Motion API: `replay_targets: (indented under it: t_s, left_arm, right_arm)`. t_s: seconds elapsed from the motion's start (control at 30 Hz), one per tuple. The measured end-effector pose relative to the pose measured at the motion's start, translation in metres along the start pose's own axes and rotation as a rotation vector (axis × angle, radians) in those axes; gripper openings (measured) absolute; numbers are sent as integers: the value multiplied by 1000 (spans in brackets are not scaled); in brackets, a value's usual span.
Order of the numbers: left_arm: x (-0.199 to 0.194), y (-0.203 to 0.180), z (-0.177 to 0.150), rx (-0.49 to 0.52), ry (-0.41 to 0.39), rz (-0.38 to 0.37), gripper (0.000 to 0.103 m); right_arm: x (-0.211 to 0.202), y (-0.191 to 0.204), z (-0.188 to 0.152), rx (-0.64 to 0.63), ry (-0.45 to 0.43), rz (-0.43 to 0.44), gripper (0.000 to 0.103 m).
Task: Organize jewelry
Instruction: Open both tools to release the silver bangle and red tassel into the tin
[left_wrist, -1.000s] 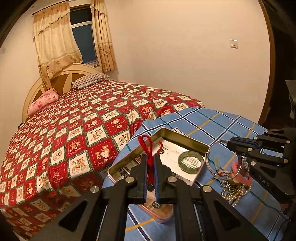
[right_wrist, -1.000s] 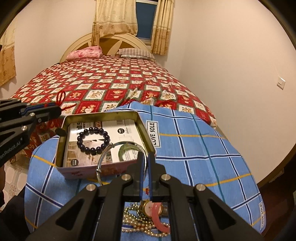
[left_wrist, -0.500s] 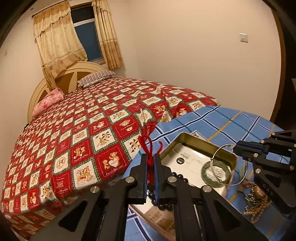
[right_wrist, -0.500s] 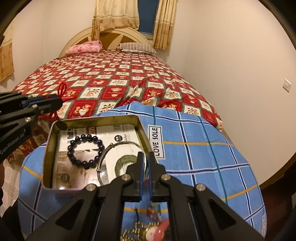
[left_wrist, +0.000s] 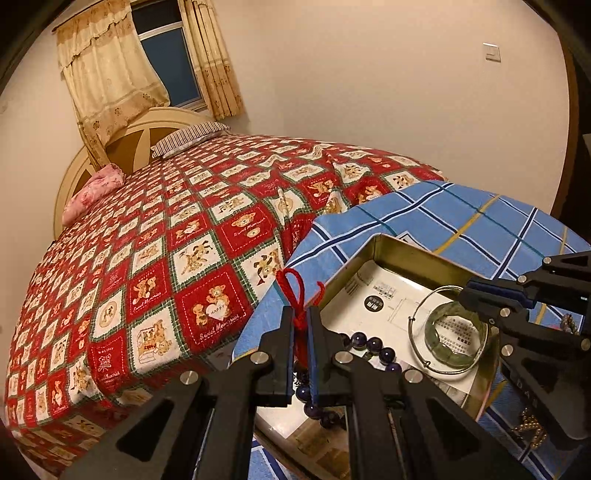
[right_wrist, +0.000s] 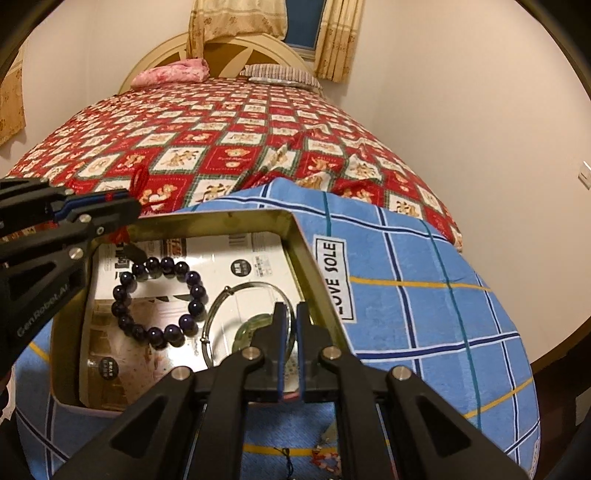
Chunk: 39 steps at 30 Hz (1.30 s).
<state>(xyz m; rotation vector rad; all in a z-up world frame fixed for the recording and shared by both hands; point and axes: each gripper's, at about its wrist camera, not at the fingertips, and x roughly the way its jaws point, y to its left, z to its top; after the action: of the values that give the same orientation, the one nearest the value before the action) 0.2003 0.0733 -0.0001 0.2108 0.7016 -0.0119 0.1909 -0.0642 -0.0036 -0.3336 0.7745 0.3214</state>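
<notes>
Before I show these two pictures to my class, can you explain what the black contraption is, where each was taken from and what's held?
A person holds a two-finger gripper in each hand, and each carries a camera that looks along its fingers. That gives one picture per hand. The left gripper pinches a red cord. The right gripper pinches a silver bangle over an open tin on a blue cloth. In the tin lie a dark bead bracelet and a green bangle.
</notes>
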Motion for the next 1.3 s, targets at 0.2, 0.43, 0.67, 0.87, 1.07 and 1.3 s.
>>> replay_targets:
  t_s: [0.2, 0.43, 0.67, 0.87, 1.07, 1.3]
  left_arm:
    - [4, -3, -6, 22, 28, -22, 8]
    - [1, -2, -9, 6, 38, -15, 38]
    - [-15, 1, -8, 12, -18, 18, 73]
    - [-15, 6, -10, -3, -9, 42, 73]
    - [-15, 6, -14, -2, 2, 64, 73]
    - [-15, 4, -17, -4, 10, 61, 73]
  right_arm:
    - [4, 2, -2, -6, 5, 9, 8]
    - [1, 0, -6, 6, -2, 7, 16]
    - [-8, -4, -9, 22, -32, -16, 45]
    - [-11, 1, -11, 9, -33, -29, 50]
    - [-11, 1, -17, 15, -24, -30, 50]
    - [-16, 1, -20, 21, -30, -36, 53]
